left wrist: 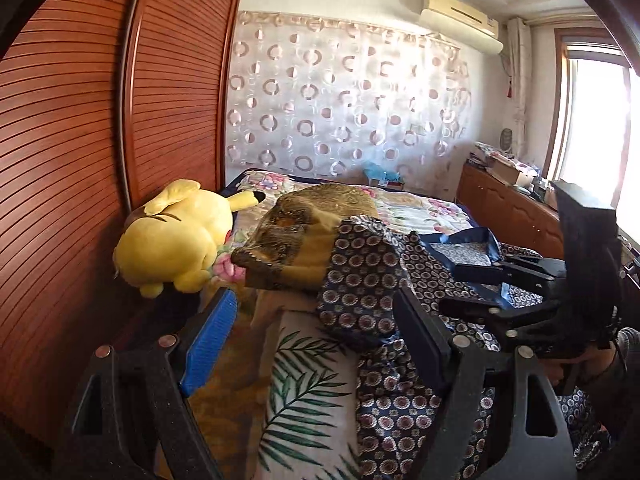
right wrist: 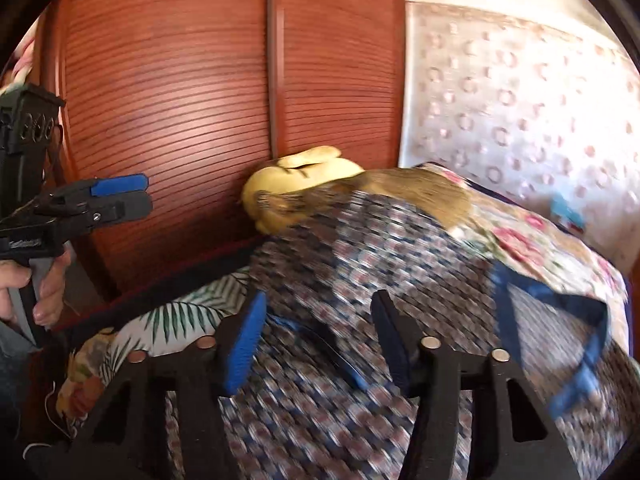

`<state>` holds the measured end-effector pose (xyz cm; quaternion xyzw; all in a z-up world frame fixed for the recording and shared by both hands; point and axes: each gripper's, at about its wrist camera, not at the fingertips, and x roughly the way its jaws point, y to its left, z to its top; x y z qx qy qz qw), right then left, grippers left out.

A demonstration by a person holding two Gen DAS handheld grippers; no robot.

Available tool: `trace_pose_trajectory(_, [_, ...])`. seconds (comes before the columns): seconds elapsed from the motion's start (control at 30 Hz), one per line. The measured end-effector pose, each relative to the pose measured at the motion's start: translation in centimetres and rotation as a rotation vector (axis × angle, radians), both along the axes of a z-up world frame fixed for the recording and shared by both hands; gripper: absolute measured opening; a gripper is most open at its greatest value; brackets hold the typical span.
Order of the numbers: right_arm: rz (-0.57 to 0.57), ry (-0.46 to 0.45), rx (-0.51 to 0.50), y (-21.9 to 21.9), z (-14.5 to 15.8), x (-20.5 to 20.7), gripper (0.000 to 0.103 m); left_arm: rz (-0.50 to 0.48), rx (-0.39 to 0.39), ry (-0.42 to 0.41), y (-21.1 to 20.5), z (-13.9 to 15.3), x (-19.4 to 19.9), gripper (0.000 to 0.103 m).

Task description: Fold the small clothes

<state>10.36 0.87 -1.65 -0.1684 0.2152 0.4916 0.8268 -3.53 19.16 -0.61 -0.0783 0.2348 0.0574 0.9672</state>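
A dark blue garment with a small round pattern and blue trim (left wrist: 368,280) lies rumpled on the bed; it also fills the blurred right wrist view (right wrist: 360,248). My left gripper (left wrist: 316,328) is open and empty, held above the garment's left part; in the right wrist view (right wrist: 136,196) it hangs at the far left, its fingers close together there. My right gripper (right wrist: 320,336) is open low over the garment; in the left wrist view (left wrist: 460,284) it reaches in from the right over the cloth, holding nothing I can see.
A yellow plush toy (left wrist: 176,236) and an olive-gold folded cloth (left wrist: 304,224) lie behind the garment on the floral bed cover (left wrist: 416,208). A red-brown slatted wardrobe (left wrist: 80,160) stands along the left. A cluttered sideboard (left wrist: 508,200) is at the right, under a window.
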Motion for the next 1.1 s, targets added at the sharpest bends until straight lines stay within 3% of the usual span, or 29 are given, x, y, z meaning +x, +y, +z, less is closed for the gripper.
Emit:
trace_pose_trajectory(0.17, [0.053,0.018,-0.098,4.7,-2.5,1.8,0.054,0.018,-0.003,0.017,0.6,-1.0,-0.5,0.081])
trace_pose_trajectory(0.47, [0.015,-0.084,-0.291,9.4,-5.8,3.3,0.054,0.018,0.014,0.027,0.5,-1.3,-0.4,0.081])
trace_pose_trajectory(0.5, [0.004,-0.091,-0.292,9.5,-5.9,3.6,0.05,0.017,0.016,0.027,0.4,-1.3,-0.4,0.081])
trace_pose_trajectory(0.53, [-0.012,-0.092,-0.293,9.6,-6.0,3.9,0.032,0.018,0.019,0.027,0.3,-1.3,-0.4,0.081])
trace_pose_trajectory(0.63, [0.003,-0.049,-0.231,9.1,-5.2,4.1,0.008,0.014,0.02,0.028,0.3,-1.5,-0.4,0.081])
trace_pose_trajectory(0.83, [0.026,-0.021,-0.065,7.1,-1.9,5.7,0.007,-0.003,0.013,0.041,-0.3,-2.1,0.2,0.081])
trace_pose_trajectory(1.1, [-0.195,0.066,0.02,4.0,-0.2,10.7,0.007,-0.039,0.018,0.067,-1.7,-3.0,1.3,0.081])
